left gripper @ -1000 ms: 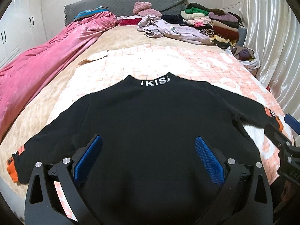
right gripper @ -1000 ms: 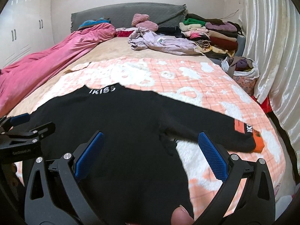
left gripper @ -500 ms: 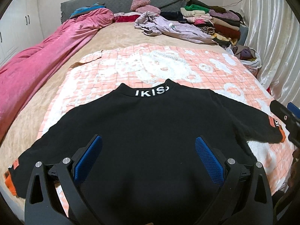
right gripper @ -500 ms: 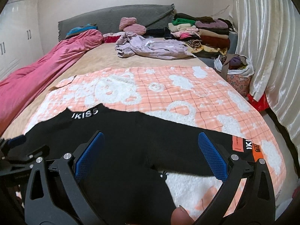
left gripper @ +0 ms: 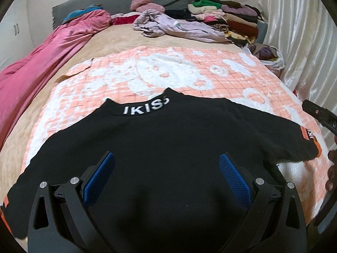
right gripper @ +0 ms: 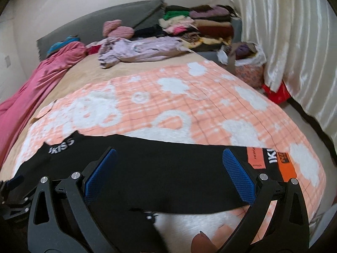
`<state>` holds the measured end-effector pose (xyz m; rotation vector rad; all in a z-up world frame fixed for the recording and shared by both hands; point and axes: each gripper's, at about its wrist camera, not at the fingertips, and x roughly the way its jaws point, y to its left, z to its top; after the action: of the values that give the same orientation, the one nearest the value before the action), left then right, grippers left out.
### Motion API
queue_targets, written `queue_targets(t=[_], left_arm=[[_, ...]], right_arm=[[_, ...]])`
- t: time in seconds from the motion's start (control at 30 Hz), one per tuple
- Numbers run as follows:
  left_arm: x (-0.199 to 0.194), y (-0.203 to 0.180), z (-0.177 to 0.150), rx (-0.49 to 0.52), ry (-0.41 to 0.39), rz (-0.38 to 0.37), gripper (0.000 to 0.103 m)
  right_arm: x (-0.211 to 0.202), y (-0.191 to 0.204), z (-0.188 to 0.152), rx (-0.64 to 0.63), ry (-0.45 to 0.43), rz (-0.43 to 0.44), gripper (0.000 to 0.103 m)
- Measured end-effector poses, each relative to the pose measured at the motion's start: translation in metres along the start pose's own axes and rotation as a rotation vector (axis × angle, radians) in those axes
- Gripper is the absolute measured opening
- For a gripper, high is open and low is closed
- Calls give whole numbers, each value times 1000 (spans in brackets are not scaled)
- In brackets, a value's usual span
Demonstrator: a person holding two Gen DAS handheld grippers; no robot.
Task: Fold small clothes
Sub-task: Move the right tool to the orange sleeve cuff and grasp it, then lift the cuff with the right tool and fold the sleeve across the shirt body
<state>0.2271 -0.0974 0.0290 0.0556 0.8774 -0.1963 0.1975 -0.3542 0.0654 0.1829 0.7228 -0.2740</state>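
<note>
A small black sweater with white "IKISS" on the collar lies flat, sleeves spread, on a pink-and-white blanket. My left gripper is open and empty above the sweater's body. My right gripper is open and empty above the right sleeve, near its orange cuff. The right gripper's tip shows at the right edge of the left wrist view. The left gripper shows at the left edge of the right wrist view.
A pink duvet lies along the bed's left side. A crumpled lilac garment and a stack of folded clothes sit at the head. A bag of clothes stands by the white curtain on the right.
Both grippers pulled back toward the bed's foot. The right gripper swung right, over the sleeve and cuff. The sweater has stayed flat.
</note>
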Motion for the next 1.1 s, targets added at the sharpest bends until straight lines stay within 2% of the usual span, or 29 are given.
queue_targets(t=[0.23, 0.47, 0.7, 0.97, 1.0, 1.07, 1.1], left_arm=[[26, 0, -6, 5, 39, -25, 99], [34, 0, -10, 9, 40, -46, 99], [43, -4, -16, 28, 36, -82, 99], [53, -7, -24, 56, 51, -74, 99], [54, -7, -24, 60, 52, -69, 99], [56, -6, -26, 60, 56, -67, 99], [57, -6, -27, 60, 59, -65, 99]], right_arm=[[16, -36, -1, 63, 18, -57, 95], [22, -84, -1, 124, 9, -191, 95], [41, -149, -13, 247, 96, -329, 95], [52, -199, -30, 404, 173, -376, 95], [53, -203, -33, 417, 181, -378, 93], [58, -211, -37, 442, 201, -381, 82], [61, -215, -39, 458, 210, -376, 71]])
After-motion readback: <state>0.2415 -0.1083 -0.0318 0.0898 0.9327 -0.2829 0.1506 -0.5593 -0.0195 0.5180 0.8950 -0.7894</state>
